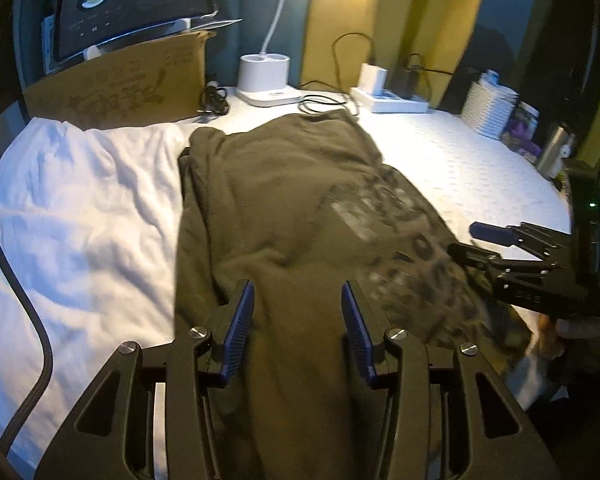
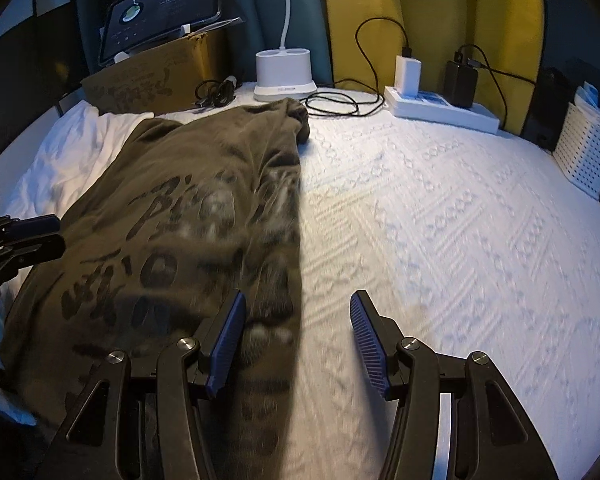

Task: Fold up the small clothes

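Nearest to us, our left gripper (image 1: 298, 312) stands with its blue pads apart over the olive-green T-shirt (image 1: 284, 208); the cloth runs under and between the jaws, but the pads do not press on it. Our right gripper (image 2: 298, 320) is likewise parted, straddling the shirt's right edge, one finger over the fabric and the other over the bare white mattress cover (image 2: 440, 220). Neither has hold of anything.

The mattress cover, with its woven pattern, fills most of the scene. A rumpled white sheet (image 1: 80, 208) lies just beside the shirt on its left. The shirt itself lies lengthwise down the middle of the bed, roughly flat with some folds, its dark and pale print (image 2: 168, 240) facing up; motion blur smears the near part.

At the far edge we see a cardboard box (image 1: 132, 84) with a dark tablet (image 1: 136, 4) propped on it, a white lamp base (image 1: 266, 76), a white power strip (image 2: 444, 110) carrying a white and a black charger with cables, a white perforated basket (image 2: 584, 156), and a metal bottle (image 1: 556, 152). Behind hang yellow and teal curtains (image 2: 432, 8).
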Tool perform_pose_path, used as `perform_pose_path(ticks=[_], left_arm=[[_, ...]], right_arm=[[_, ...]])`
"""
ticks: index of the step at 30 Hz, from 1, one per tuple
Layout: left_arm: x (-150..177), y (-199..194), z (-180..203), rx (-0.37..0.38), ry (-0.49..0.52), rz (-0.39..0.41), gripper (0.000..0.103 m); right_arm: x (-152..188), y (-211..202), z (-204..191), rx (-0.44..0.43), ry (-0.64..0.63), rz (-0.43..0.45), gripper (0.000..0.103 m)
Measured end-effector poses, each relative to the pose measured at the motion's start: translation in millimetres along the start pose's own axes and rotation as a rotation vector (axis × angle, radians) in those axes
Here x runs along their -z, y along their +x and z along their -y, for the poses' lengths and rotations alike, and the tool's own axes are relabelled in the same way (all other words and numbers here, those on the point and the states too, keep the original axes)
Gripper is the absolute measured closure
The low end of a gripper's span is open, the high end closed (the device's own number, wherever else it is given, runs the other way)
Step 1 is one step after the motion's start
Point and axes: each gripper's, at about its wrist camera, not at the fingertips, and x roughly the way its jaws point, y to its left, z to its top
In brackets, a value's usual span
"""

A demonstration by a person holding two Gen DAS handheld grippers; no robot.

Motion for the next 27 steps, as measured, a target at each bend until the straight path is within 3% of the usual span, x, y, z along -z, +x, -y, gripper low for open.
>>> perform_pose_path(ticks=[8, 12, 14, 20, 24, 27], left_arm=[[23, 1, 11, 0.006, -0.002, -0.035, 0.058], [38, 8, 7, -0.065, 0.008, -0.060, 0.050], [40, 4, 4, -0.062, -0.004, -0.060, 0.050], [34, -15, 16, -0.055, 0.016, 0.005, 0.050], [28, -23, 38, -0.046, 0.054, 0.032, 0.038], [23, -23, 54, -0.028, 0.060, 0.032, 0.037]], right_arm=[[31, -25, 2, 0.016, 0.006, -0.005, 0.046], [46, -32, 6, 0.021, 0.007, -0.010, 0.047], [52, -37, 9, 0.024, 0.015, -0.006, 0.047], [65, -58, 21, 0.058, 0.040, 0.007, 0.046], [73, -75, 35, 0.088, 0.057, 0.026, 0.046], [78, -88, 46, 0.124, 0.064, 0.044, 0.046]])
